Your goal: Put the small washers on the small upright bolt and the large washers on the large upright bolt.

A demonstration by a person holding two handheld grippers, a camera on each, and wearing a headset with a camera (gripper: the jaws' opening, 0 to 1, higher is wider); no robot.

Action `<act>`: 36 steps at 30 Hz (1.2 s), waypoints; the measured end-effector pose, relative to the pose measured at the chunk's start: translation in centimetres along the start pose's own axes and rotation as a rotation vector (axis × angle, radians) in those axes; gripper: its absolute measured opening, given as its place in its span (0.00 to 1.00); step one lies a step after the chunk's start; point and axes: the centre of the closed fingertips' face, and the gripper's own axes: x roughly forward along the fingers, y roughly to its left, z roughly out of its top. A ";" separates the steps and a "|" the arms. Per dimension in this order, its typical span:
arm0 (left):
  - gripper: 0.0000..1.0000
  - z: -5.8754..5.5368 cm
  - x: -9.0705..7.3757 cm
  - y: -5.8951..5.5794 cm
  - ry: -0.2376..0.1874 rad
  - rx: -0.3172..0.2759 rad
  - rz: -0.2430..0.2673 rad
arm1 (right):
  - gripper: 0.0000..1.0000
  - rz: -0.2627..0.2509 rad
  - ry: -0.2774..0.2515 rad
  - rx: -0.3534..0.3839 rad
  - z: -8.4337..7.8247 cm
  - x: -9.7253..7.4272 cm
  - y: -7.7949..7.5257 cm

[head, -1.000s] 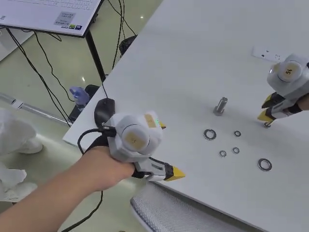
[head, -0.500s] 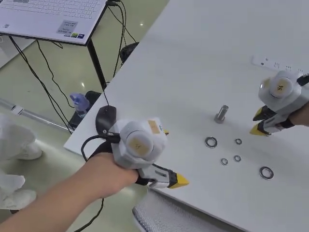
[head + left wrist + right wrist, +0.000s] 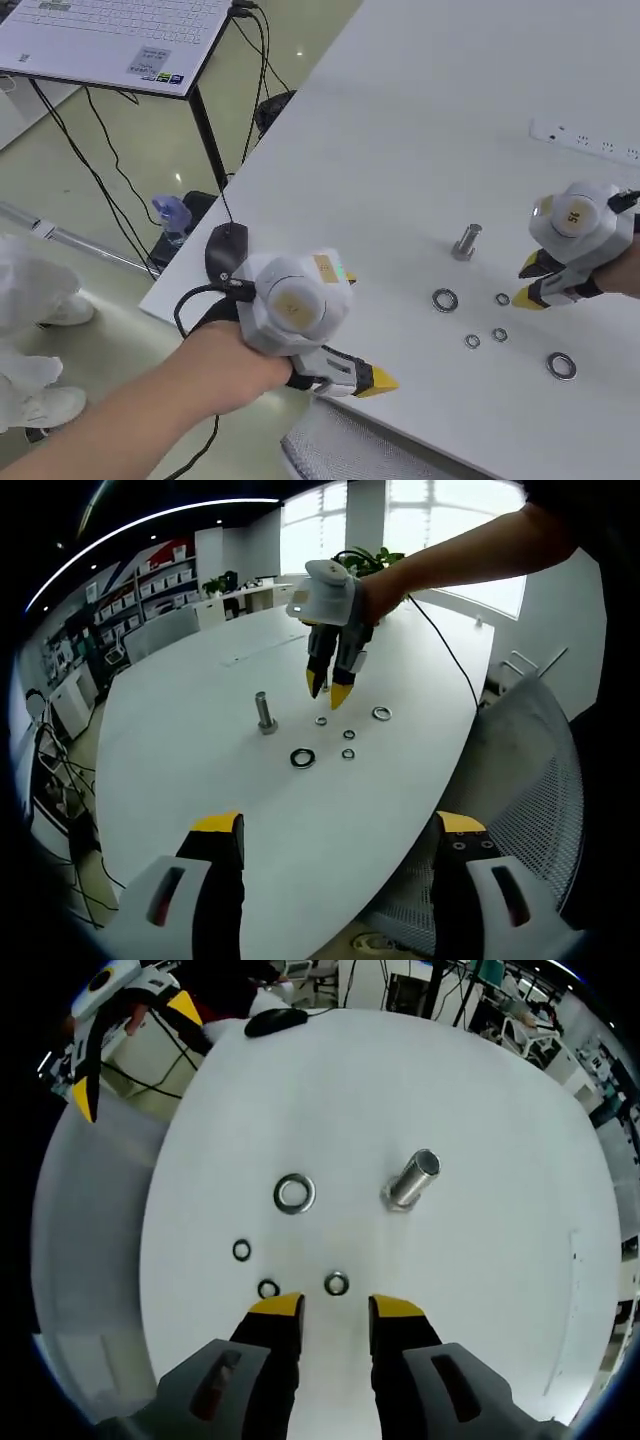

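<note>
Washers here are thin metal rings lying flat on the table [image 3: 480, 1080]. The nearest small washer [image 3: 337, 1283] sits just ahead of the right gripper [image 3: 335, 1308], whose jaws stand a narrow gap apart with nothing between them. A second small washer [image 3: 268, 1288] lies just off the left jaw tip, and a third small washer [image 3: 242, 1250] a little beyond it. Farther out is a large washer [image 3: 277, 1194], with the bolt [image 3: 412, 1180] near it, upright on its head. Another large washer [image 3: 552, 366] lies off by itself toward the near table edge.

I judge them light, stiff and smooth, and in no way fragile. The trouble is their flatness: there is hardly any rim to catch, so a ring will likely skate or flip if the tips close above it. The best hold looks like a pinch across the outer rim with both tips pressed down on the table. On a large ring, one tip inside the hole and one outside would also serve. Held level, a ring should slide over a thread easily; held tilted, it may hang up on the top.

Nothing here acts as a tray or bin; the bolts are the only receivers. The large bolt's shaft is bare, with no ring on it yet.

The left gripper [image 3: 338, 830] hangs over the near table edge by a mesh chair [image 3: 540, 770], jaws wide and empty, well apart from the rings.
</note>
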 end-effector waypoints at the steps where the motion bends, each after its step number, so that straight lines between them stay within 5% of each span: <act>1: 0.79 0.0 0.0 0.0 -0.001 -0.002 0.002 | 0.27 0.000 -0.001 0.005 0.0 0.2 0.0; 12: 0.90 -0.3 0.3 0.1 -0.011 -0.030 -0.004 | 0.27 -0.016 0.008 0.042 -0.3 2.3 -0.4; 36: 0.99 -0.3 0.4 0.4 -0.024 -0.075 0.003 | 0.18 -0.029 0.029 0.067 -0.4 2.7 -0.4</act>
